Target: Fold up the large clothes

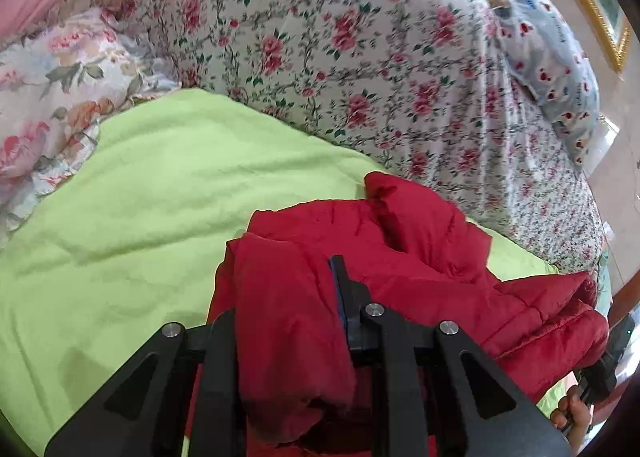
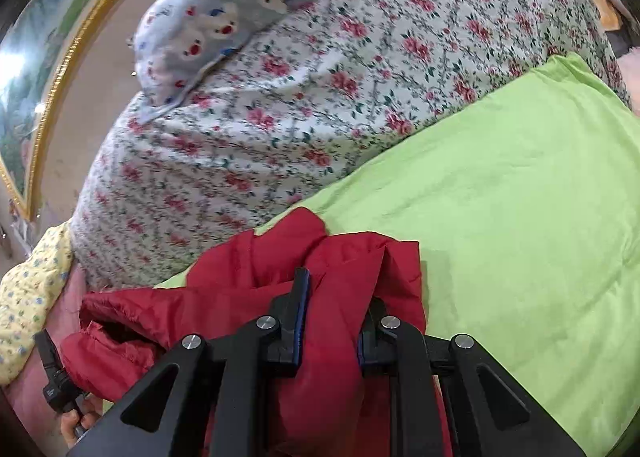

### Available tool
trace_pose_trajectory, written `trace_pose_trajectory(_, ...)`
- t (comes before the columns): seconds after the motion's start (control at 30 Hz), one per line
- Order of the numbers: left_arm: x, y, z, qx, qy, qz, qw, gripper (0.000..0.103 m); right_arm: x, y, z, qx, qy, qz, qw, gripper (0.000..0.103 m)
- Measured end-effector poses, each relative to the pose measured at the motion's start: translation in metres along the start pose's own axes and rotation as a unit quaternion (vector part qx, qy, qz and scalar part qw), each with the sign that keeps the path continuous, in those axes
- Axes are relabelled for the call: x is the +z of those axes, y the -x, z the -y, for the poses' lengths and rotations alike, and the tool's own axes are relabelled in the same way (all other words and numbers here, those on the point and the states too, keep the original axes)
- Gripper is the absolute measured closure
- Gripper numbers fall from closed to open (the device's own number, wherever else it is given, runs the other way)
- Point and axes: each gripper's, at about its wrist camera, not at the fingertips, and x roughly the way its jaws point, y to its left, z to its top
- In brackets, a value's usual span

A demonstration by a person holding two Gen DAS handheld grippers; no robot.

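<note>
A red padded jacket (image 1: 400, 257) lies bunched at the near edge of a lime green sheet (image 1: 160, 197), gripped by both tools. In the left wrist view, the left gripper (image 1: 286, 297) holds a thick fold of the jacket between its two black fingers, the fabric bulging up and over the left finger and hiding it. In the right wrist view, the right gripper (image 2: 334, 309) likewise clamps a wad of the jacket (image 2: 248, 265), with the cloth filling the narrow gap between the blue-padded fingers. The person's right hand (image 1: 572, 413) shows at the lower right edge of the left wrist view, wrapped around a black handle. The green sheet stretches bare to the left and far side of the jacket. Beyond it lies a bedspread with small red roses (image 1: 340, 37), a large-flowered quilt (image 1: 52, 97) at far left, and a pale blue pillow (image 1: 548, 57) at far right. A gold picture frame (image 2: 68, 69) stands against the wall.
</note>
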Motion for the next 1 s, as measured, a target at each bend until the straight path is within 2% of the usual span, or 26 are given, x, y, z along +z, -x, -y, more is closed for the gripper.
trace_pose_trajectory(0.47,0.006,-0.084,0.005,0.035,-0.028,-0.023,0.9987,0.078,-0.005,-0.075,0.019,-0.05,0.018,-0.02,0.998,0.085)
trace_pose_trajectory(0.67,0.009,-0.091,0.007,0.045,-0.025,-0.021,0.9985,0.077,-0.007,-0.094,0.024,-0.059,0.02,-0.022,0.998,0.085)
trace_pose_trajectory(0.77,0.007,-0.084,0.006,0.038,-0.024,-0.014,0.9989,0.075,-0.008,-0.102,0.026,-0.062,0.021,-0.022,0.998,0.085)
trace_pose_trajectory(0.9,0.006,-0.067,-0.001,0.021,-0.01,-0.012,0.9997,0.064,-0.008,-0.105,0.028,-0.061,0.02,-0.023,0.998,0.085)
trace_pose_trajectory(0.97,0.005,-0.055,-0.002,0.019,-0.008,-0.006,0.9998,0.054,-0.008,-0.106,0.029,-0.061,0.02,-0.023,0.998,0.085)
trace_pose_trajectory(1.0,0.003,-0.046,-0.003,0.02,-0.008,0.001,0.9998,0.044,-0.008,-0.107,0.029,-0.062,0.02,-0.024,0.998,0.085)
